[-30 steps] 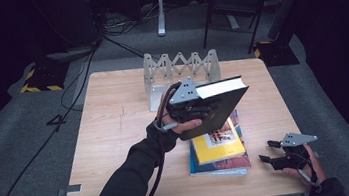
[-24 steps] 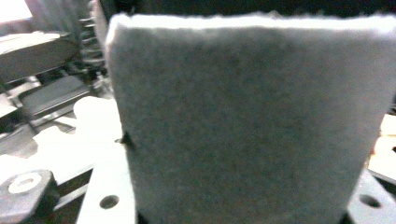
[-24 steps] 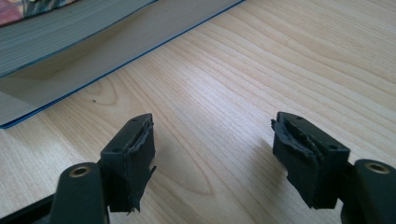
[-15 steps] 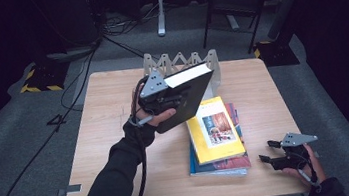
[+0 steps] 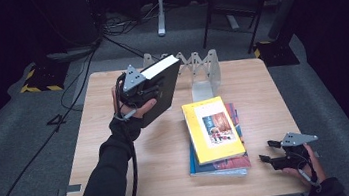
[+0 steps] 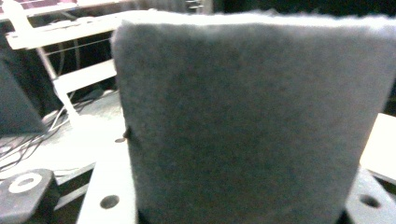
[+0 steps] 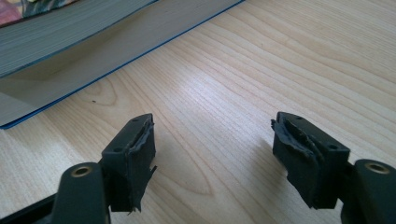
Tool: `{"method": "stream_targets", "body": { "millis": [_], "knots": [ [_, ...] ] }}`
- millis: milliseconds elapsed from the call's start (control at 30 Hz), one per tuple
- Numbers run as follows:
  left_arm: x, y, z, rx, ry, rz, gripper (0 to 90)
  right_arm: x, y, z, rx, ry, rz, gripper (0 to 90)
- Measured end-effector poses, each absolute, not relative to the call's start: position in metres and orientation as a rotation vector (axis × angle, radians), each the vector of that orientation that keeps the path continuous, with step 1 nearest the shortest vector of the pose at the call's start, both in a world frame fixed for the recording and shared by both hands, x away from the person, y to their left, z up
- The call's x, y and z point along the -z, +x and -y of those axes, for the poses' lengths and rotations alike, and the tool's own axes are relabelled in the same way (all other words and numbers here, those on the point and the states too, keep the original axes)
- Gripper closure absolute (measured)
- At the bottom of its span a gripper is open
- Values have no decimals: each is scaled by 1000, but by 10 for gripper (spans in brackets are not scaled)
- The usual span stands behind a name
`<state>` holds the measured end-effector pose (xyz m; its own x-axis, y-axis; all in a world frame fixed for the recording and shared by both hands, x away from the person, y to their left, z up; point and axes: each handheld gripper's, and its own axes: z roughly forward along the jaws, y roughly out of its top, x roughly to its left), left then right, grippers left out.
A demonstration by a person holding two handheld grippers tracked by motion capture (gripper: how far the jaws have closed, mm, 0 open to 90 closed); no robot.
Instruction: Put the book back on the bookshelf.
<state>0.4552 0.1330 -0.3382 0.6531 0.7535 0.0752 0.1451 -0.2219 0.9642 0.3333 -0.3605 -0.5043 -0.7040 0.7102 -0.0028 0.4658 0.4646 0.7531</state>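
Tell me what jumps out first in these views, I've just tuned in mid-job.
The black book stands out first: the left gripper holds it tilted in the air over the table's far left part, near the folding rack. Next comes the yellow book on top of a flat stack right of centre. The right gripper rests open at the table's near right corner, beside the stack.

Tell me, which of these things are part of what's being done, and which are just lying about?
In the job:
- black book, clamped in the left gripper, lifted above the table
- folding white rack just beyond it
- stack of books, yellow one on top

Lying about:
- right gripper, open, resting idle on the table
- chair
- floor cables
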Motion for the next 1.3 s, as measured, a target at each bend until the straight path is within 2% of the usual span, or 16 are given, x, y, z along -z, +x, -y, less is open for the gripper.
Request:
{"method": "stream_targets", "body": {
  "millis": [600, 1300],
  "knots": [
    [368, 489, -127, -799, 1673, -931, 517, 504, 333, 361, -1087, 1000, -2403, 296],
    [400, 483, -123, -860, 1551, -1028, 511, 504, 333, 361, -1085, 998, -2401, 295]
  ]
}}
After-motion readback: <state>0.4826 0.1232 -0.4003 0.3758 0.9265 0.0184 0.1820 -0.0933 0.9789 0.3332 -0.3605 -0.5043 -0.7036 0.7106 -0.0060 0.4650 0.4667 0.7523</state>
